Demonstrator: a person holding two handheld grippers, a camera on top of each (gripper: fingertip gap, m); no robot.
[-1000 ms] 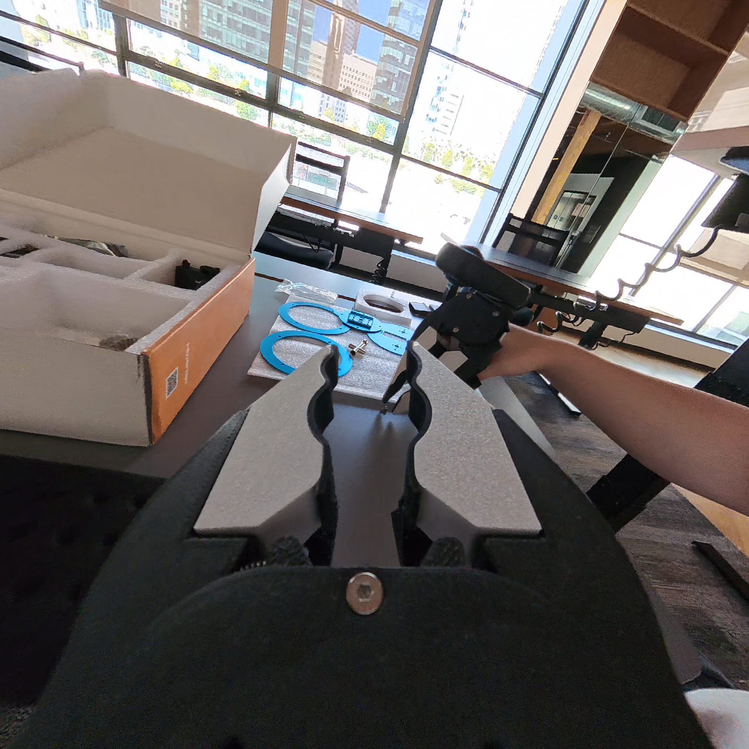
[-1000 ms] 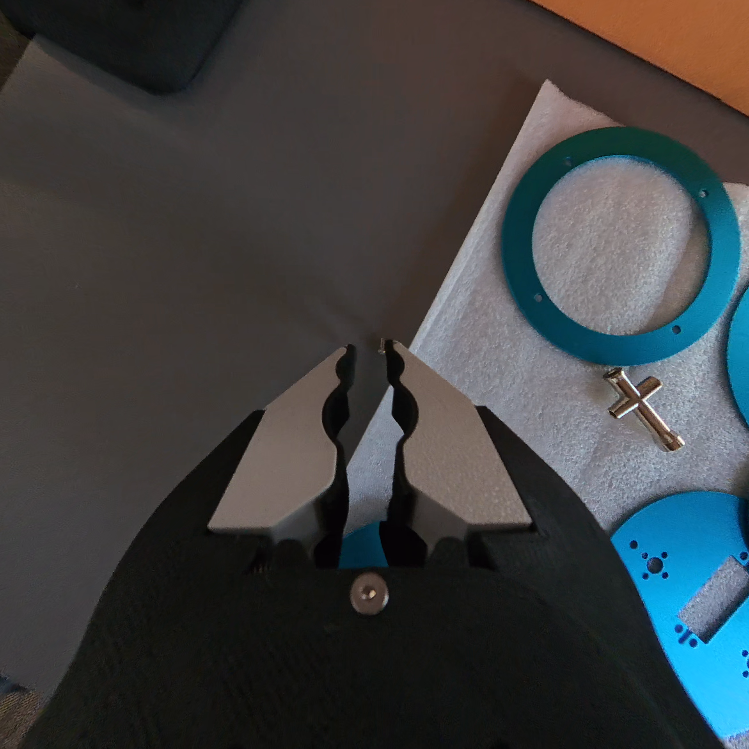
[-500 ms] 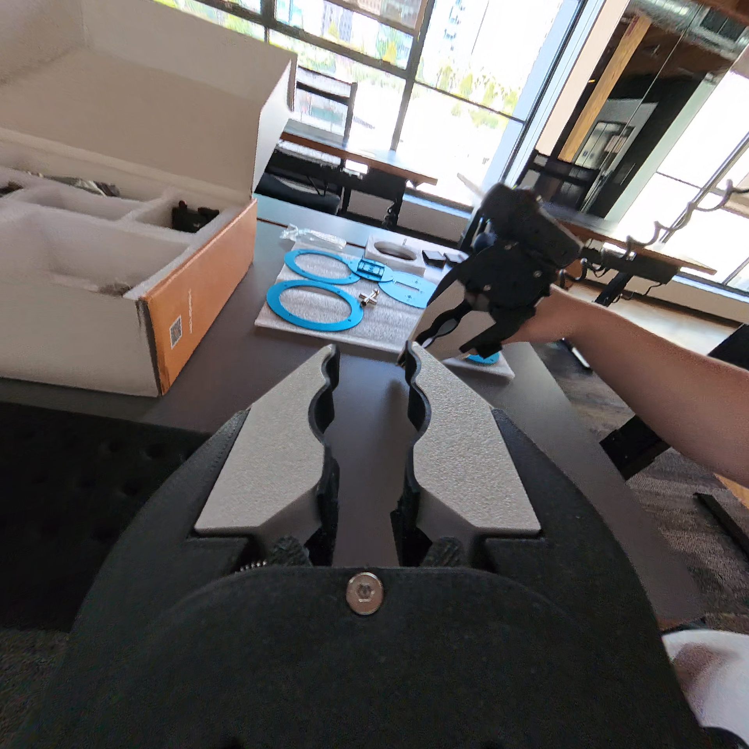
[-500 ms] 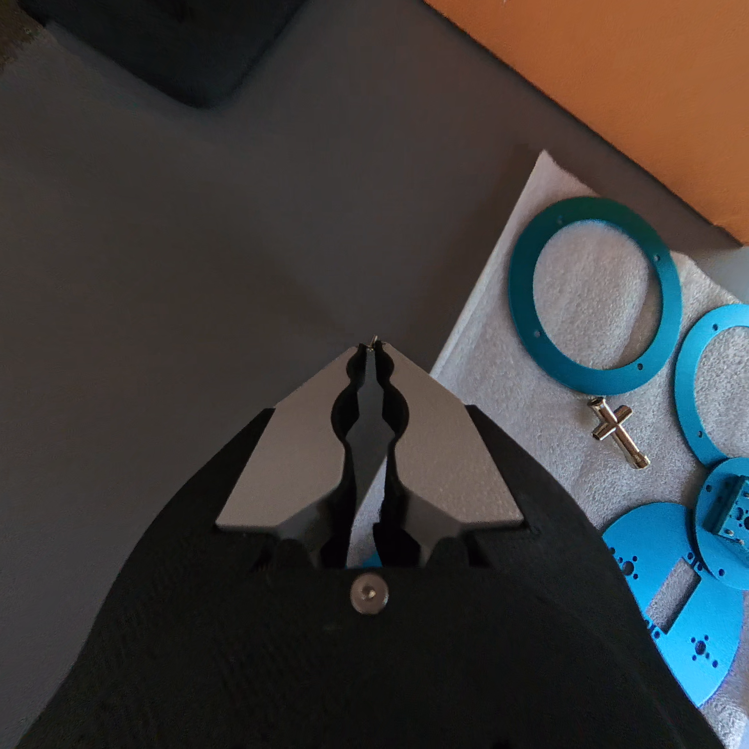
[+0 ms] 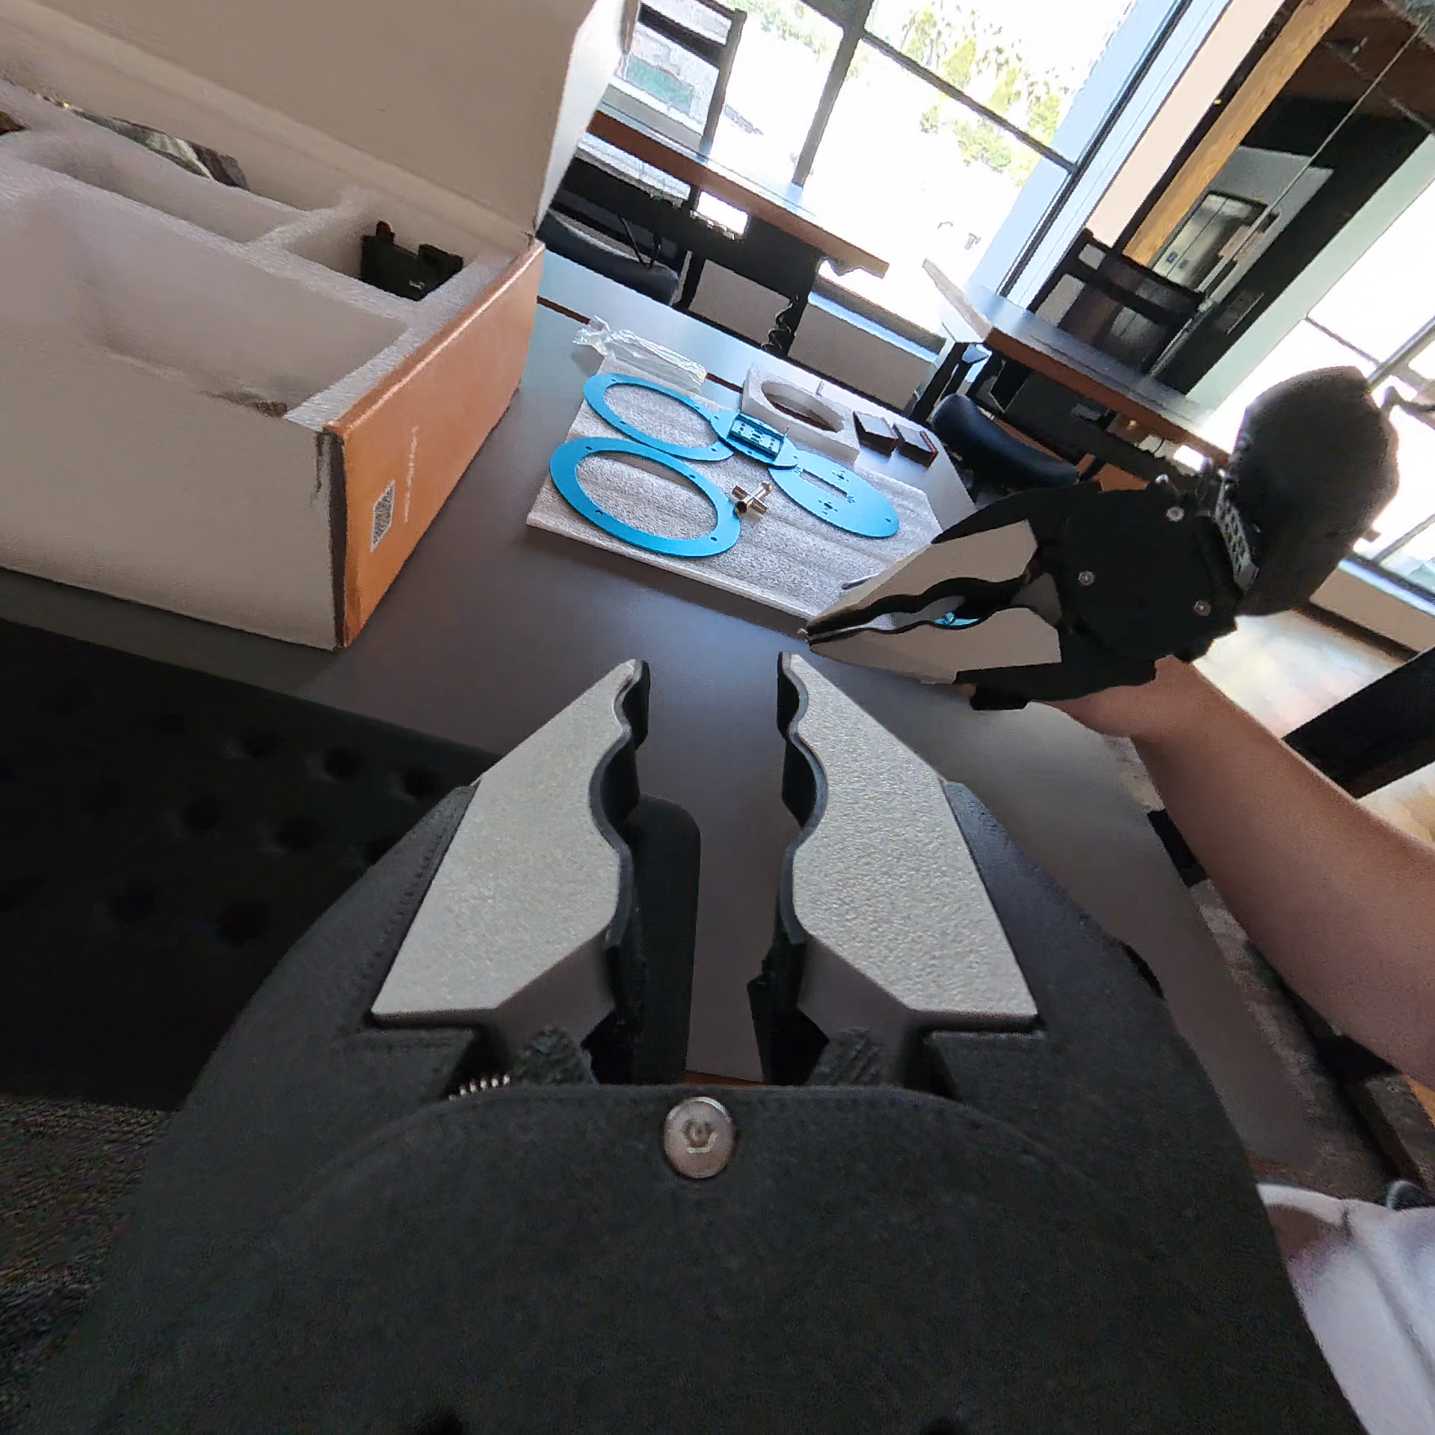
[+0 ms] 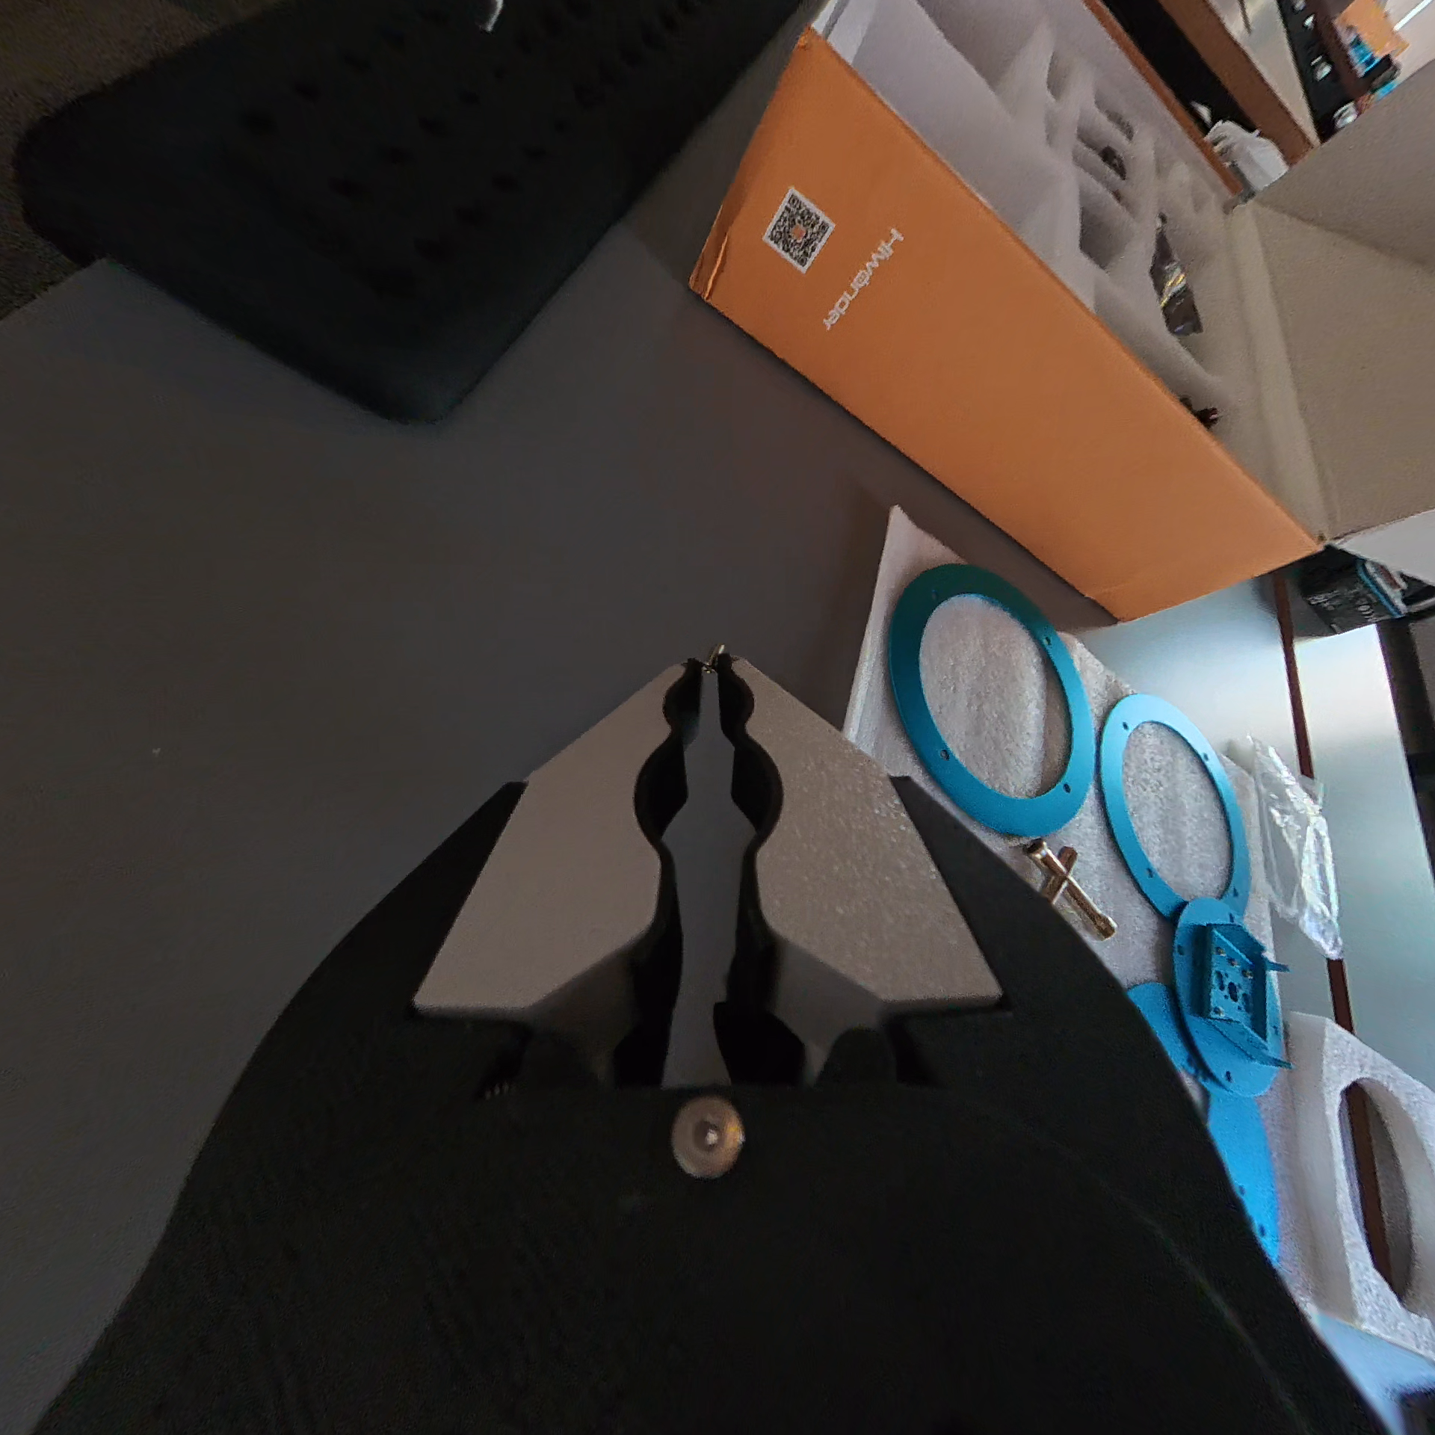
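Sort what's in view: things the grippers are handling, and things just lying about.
Handled: right gripper, shut on a tiny metal part; left gripper, open, empty, above the table.
Lying about: blue rings, cross-shaped key, foam sheet, orange box, black pad.

We identify the location as an office workspace. Floor-to-ceiling windows (image 5: 916,101) run along one wall, with wooden desks (image 5: 745,202) and chairs (image 5: 1118,303) beside them. Our dark work surface (image 5: 497,621) carries an opened parts box (image 5: 419,458) and blue metal rings (image 5: 633,497) on foam.
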